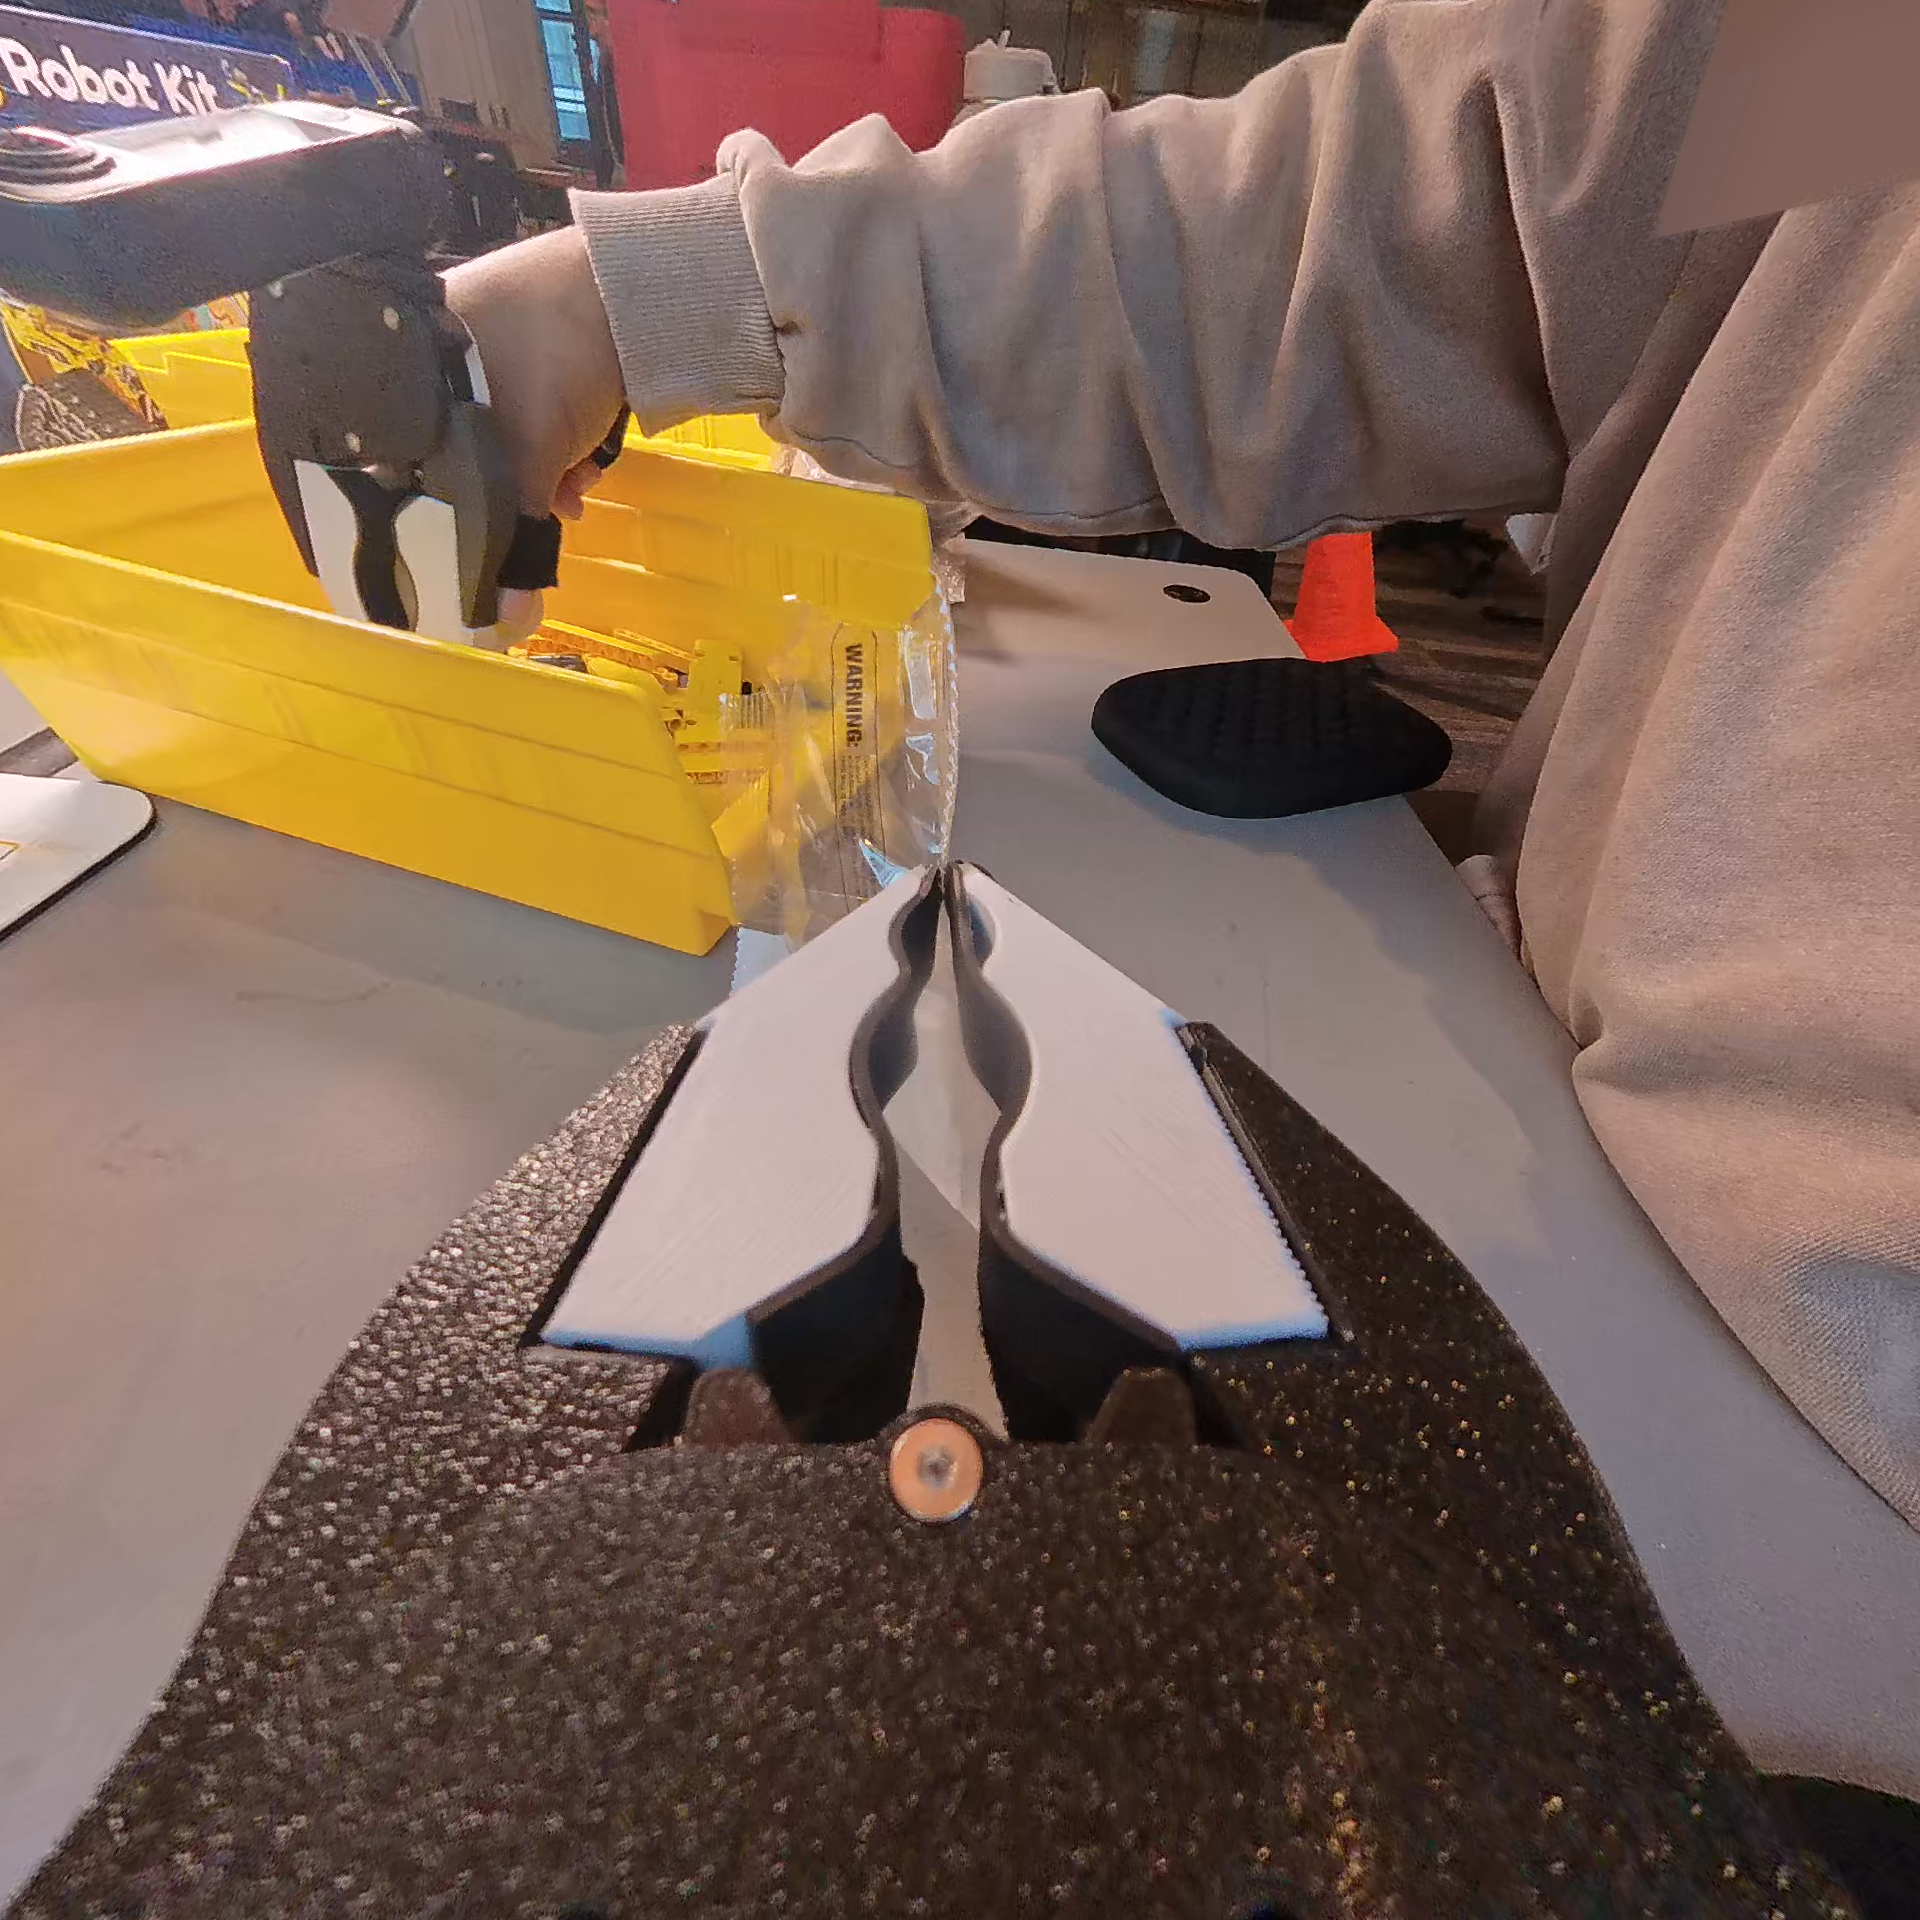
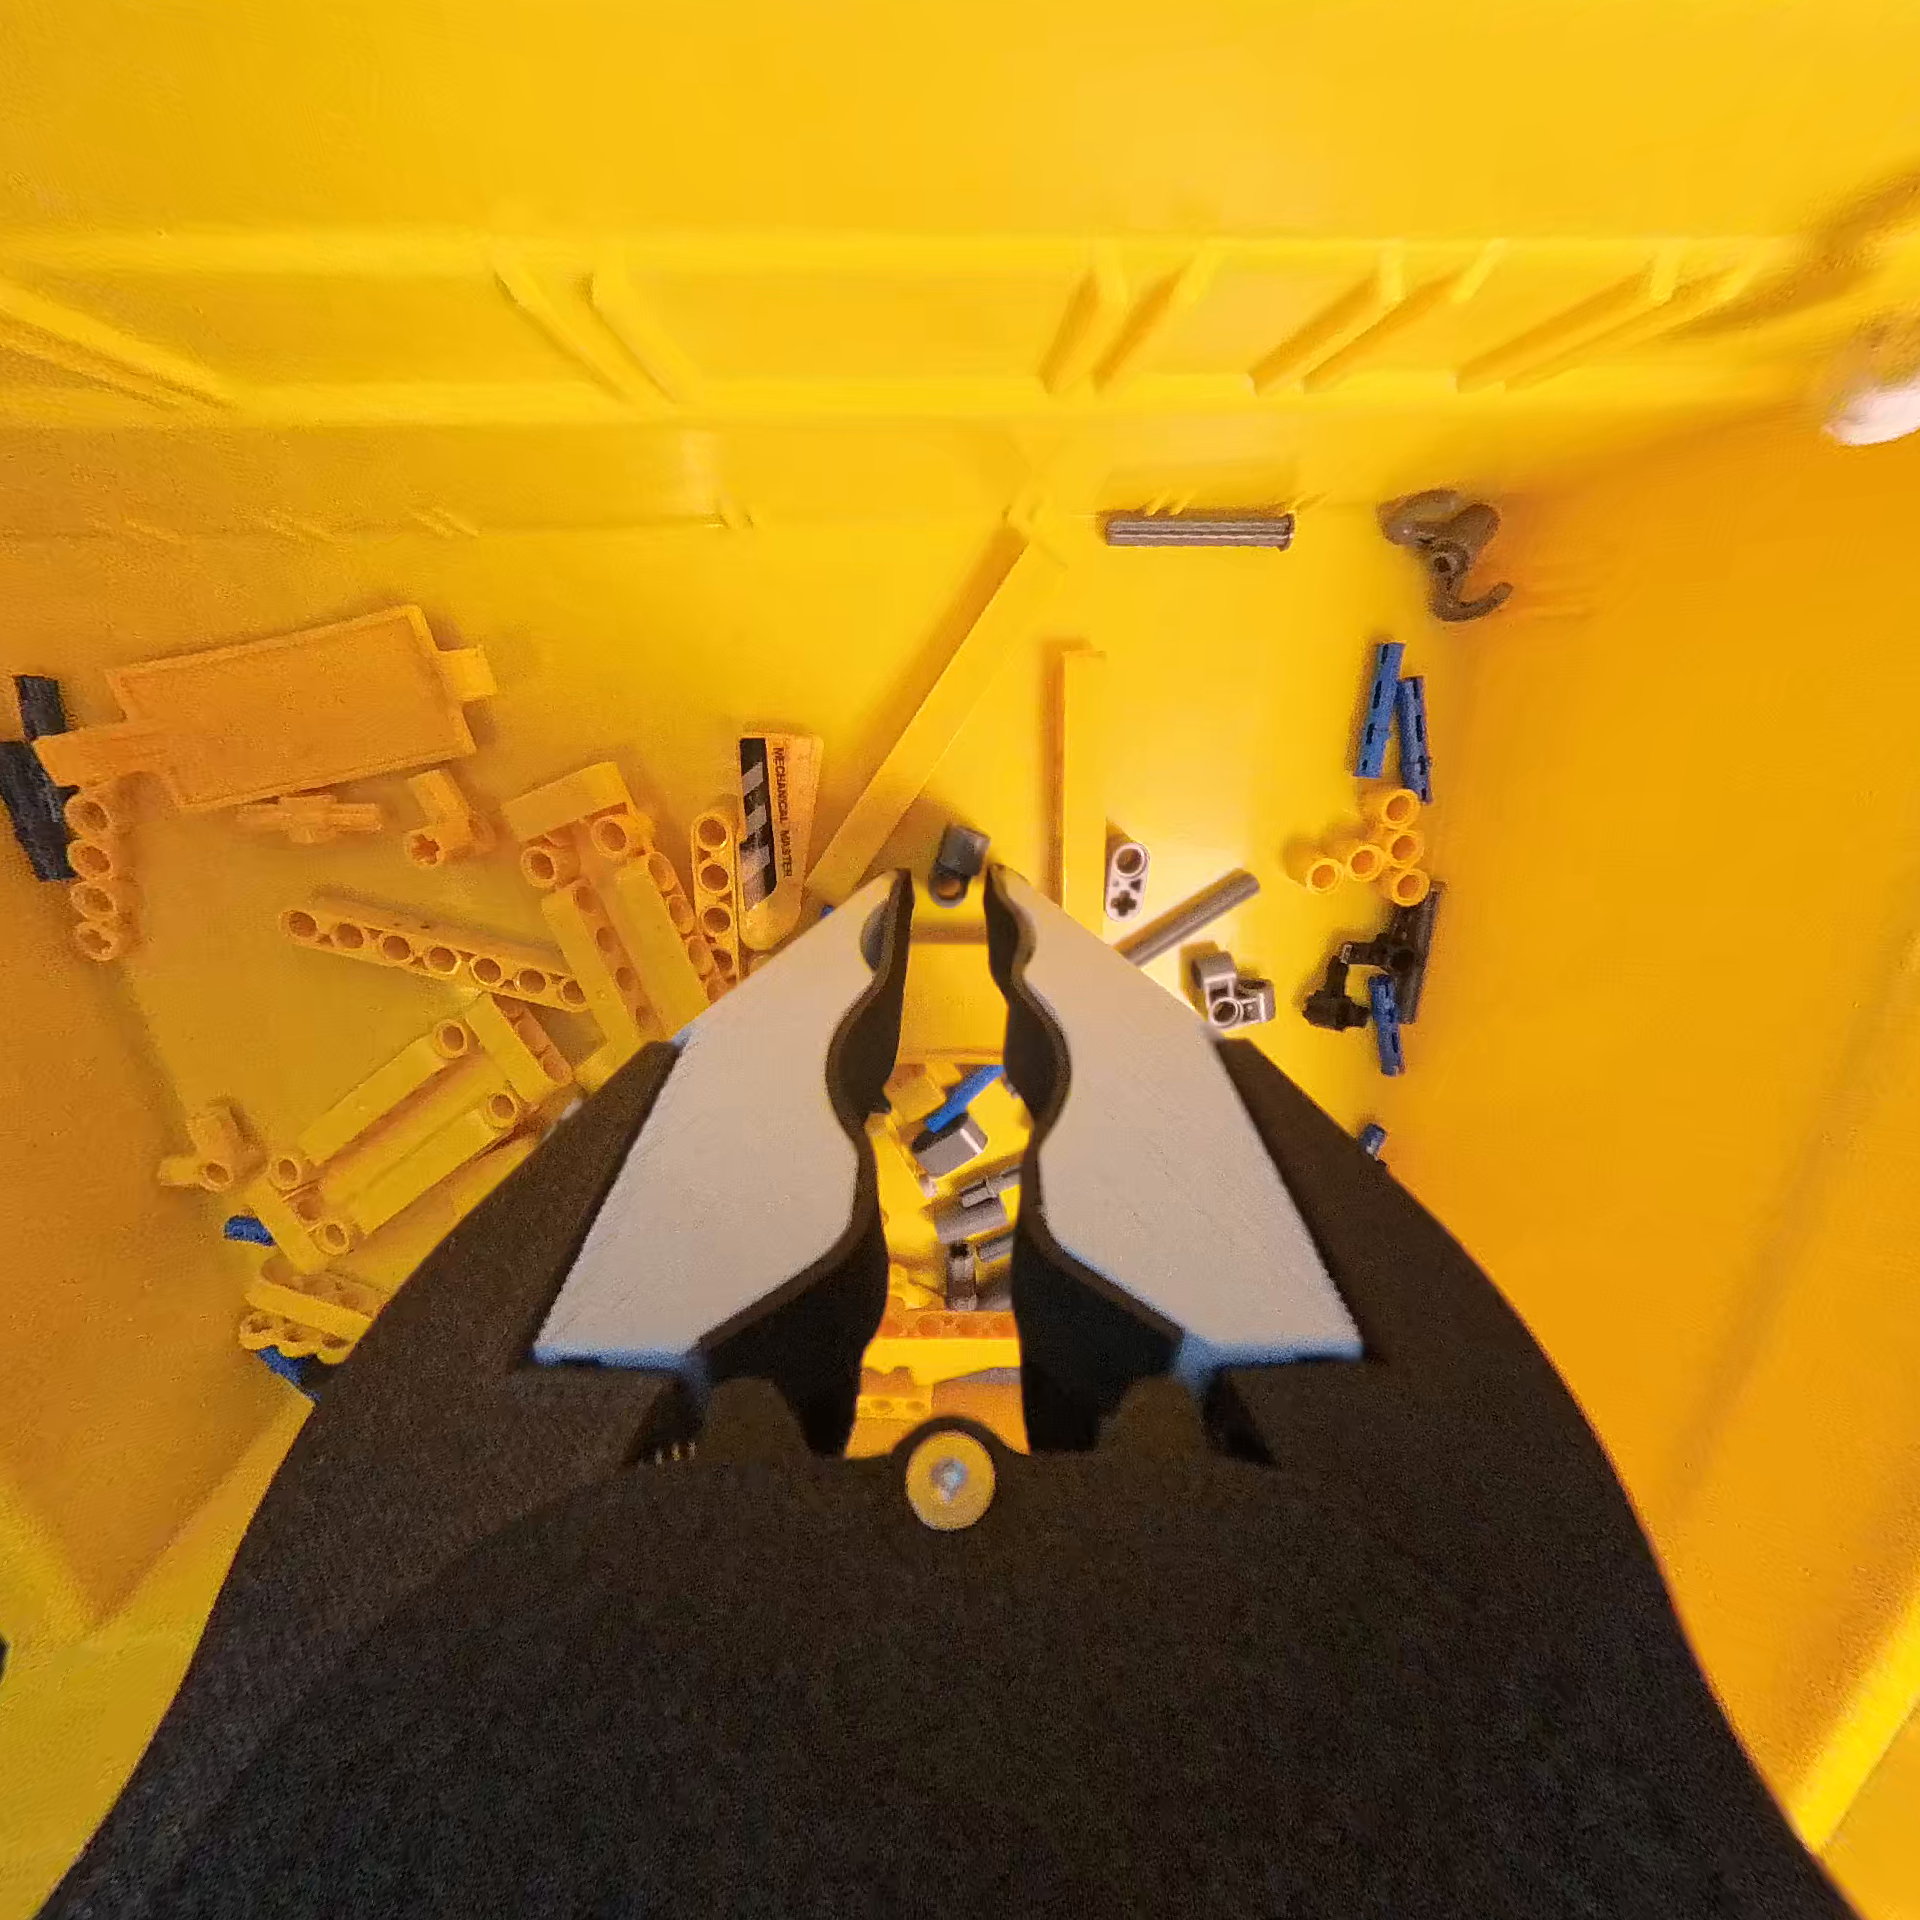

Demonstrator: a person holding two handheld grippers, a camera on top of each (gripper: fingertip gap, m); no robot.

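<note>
Left gripper (image 1: pixel 948 873): jaws together, pinching the corner of a clear plastic bag (image 1: pixel 831 769) at 12 o'clock from my camera. The bag hangs out of the open front of the yellow bin (image 1: pixel 364 727), with yellow pieces showing through the film. I judge it light, limp and slippery, best held by its sealed edge, as it is now. Its long axis runs roughly 12 to 6 in this view, with the gripped corner lowest.

Same view, 10 o'clock: right gripper (image 1: pixel 390 582), held by a hand in a grey sleeve (image 1: pixel 1039 343), dipping into the bin. At 2 o'clock on the grey table (image 1: pixel 312 1091): black pad (image 1: pixel 1268 738), and beyond it an orange cone (image 1: pixel 1340 603).

Right gripper (image 2: pixel 948 883), right wrist view: jaws slightly apart, gripping nothing, tips just short of a small dark connector (image 2: pixel 958 860) on the bin floor (image 2: pixel 1195 727). Loose pieces:
- yellow beams (image 2: pixel 582 935), 9 o'clock
- grey axle (image 2: pixel 1195 528), 1 o'clock
- blue pins (image 2: pixel 1392 727), 2 o'clock

I judge these hard, light and small, so they are likely to skid unless pinched across their flats.
</note>
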